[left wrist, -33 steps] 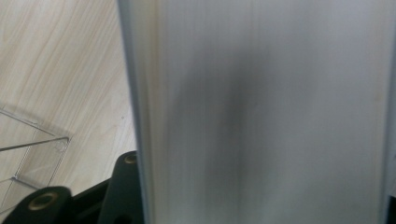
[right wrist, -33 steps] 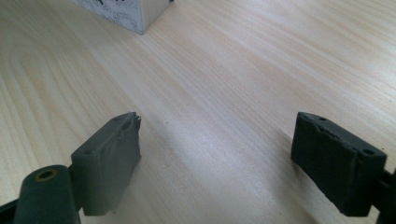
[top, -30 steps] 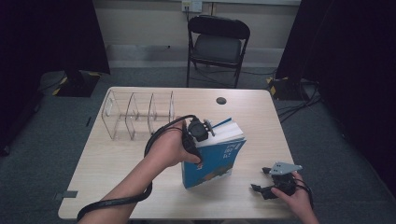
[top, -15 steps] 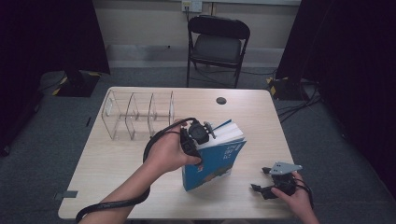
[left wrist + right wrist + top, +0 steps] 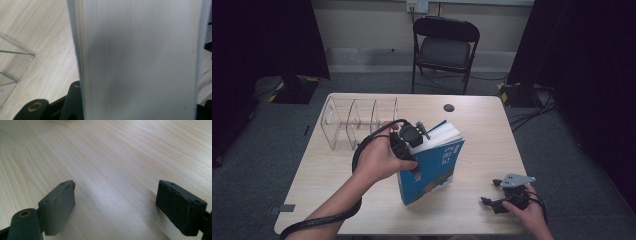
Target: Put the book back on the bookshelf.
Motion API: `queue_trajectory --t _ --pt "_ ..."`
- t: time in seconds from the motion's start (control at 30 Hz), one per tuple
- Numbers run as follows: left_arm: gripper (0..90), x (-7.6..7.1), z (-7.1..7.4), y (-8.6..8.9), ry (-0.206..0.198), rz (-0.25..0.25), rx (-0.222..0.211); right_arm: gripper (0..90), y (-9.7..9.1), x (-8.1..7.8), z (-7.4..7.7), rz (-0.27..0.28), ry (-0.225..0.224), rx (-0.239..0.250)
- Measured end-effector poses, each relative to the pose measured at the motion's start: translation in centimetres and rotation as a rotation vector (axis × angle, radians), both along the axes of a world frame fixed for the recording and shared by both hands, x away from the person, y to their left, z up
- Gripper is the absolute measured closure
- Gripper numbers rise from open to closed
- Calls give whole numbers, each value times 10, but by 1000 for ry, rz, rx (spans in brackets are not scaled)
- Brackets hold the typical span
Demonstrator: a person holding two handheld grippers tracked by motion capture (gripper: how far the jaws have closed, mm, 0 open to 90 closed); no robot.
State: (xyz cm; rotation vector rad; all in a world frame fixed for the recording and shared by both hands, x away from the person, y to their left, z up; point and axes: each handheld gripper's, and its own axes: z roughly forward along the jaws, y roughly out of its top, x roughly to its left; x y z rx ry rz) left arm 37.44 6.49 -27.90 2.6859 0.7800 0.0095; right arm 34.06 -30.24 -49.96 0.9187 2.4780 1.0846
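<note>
left gripper clamps blue book; its own view shows page edges.

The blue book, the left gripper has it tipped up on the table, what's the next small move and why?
Probably lift the blue book a little higher and carry it toward the clear divider rack. The left gripper is shut on its page side, its jaws having just closed, and the book stands on its lower edge, tilted. The rack's slots look empty, and the right gripper rests open on the table, well apart.
</note>
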Motion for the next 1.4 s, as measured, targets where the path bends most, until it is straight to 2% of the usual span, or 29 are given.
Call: queue_trajectory --t 0.1,0.17,0.43,0.6,0.73,0.83,0.93,0.97,1.1,1.13,1.3,1.4 --pt "619 1 3 6 -11 23 -2 147 0 0 0 0 0 0" --pt "619 2 6 11 -5 41 -2 147 0 0 0 -1 1 0" --pt "619 6 10 27 -10 78 30 147 0 0 0 0 0 0" --pt "620 9 11 39 -5 111 12 147 0 0 0 2 -1 -2" --pt "619 10 11 47 -1 134 21 147 0 0 0 1 1 -2" --pt "620 10 11 53 3 157 11 147 0 0 0 2 0 -2" --pt "620 10 12 60 2 157 13 147 0 0 0 1 1 -2" --pt "619 10 11 61 2 174 3 147 0 0 0 1 1 -2" --pt "620 11 12 69 8 189 -3 147 0 0 0 1 1 -2" --pt "620 11 12 71 13 203 -1 147 0 0 0 1 1 -2" --pt "620 12 16 79 6 216 17 147 0 0 0 1 0 -1" --pt "620 12 16 85 5 234 10 147 0 0 0 1 1 -2"
